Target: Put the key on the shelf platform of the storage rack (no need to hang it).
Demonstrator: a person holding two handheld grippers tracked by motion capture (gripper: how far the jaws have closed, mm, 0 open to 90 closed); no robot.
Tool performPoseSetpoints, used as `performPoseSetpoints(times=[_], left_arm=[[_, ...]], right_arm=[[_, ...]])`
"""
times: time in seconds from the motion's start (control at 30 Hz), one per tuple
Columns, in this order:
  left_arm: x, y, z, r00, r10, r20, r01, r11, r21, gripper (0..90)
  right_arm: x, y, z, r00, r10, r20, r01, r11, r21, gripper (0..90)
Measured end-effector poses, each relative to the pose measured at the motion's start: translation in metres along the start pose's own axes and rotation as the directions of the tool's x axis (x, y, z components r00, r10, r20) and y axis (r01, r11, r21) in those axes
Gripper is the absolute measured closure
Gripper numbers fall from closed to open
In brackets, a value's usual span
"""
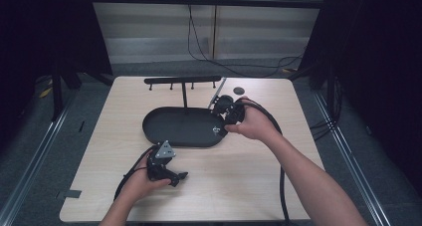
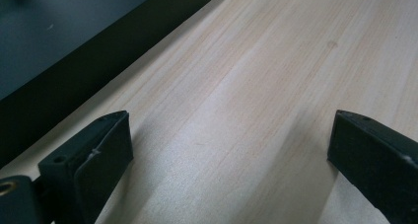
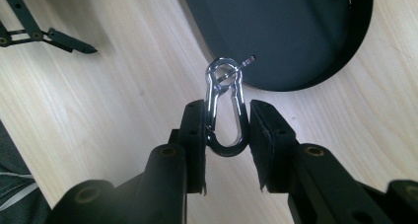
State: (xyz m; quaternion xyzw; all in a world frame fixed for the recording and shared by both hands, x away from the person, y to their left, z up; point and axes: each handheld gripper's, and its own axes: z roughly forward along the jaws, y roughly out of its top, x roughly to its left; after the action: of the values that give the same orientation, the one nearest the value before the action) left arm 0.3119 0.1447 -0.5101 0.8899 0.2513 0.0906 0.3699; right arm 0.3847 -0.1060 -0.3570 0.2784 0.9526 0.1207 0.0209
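A carabiner (image 3: 224, 118) with a silver gate and a black curved back stands between the jaws of my right gripper (image 3: 226, 120), which is shut on its two long sides. A small silver ring or pin sits in its top loop. In the high view, my right gripper (image 1: 219, 126) holds the carabiner (image 1: 216, 130) over the right end of a black oval tray (image 1: 164, 136). My left gripper (image 1: 178, 176) rests on the wooden table in front of the tray. Its jaws stand wide apart with only bare wood between the fingertips (image 2: 106, 135).
A black T-shaped rack (image 1: 181, 80) with small hooks rises behind the tray. A silver rod (image 1: 217, 90) and a black disc (image 1: 239, 90) lie at the back right. The tray wall (image 2: 74, 61) is near my left gripper. A thin black bar (image 3: 47, 36) lies on the wood.
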Motion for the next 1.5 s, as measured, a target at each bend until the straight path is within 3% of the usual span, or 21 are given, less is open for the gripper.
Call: performPoseSetpoints(times=[0.37,0.73,1.5], left_arm=[[0.0,0.0,0.0,1.0,0.001,0.003,-0.001,1.0,0.0,2.9],[0.0,0.0,0.0,1.0,-0.005,0.008,0.005,1.0,-0.003,2.8],[0.0,0.0,0.0,1.0,-0.005,0.007,0.005,1.0,-0.003,2.7]], right_arm=[[-0.013,0.007,-0.004,0.9995,0.03,0.011,-0.029,0.999,-0.017,69.0],[-0.025,0.015,0.007,0.9984,0.054,0.018,-0.053,0.998,-0.019,69.0],[-0.029,0.031,0.031,0.9981,0.053,0.033,-0.052,0.999,-0.01,69.0]])
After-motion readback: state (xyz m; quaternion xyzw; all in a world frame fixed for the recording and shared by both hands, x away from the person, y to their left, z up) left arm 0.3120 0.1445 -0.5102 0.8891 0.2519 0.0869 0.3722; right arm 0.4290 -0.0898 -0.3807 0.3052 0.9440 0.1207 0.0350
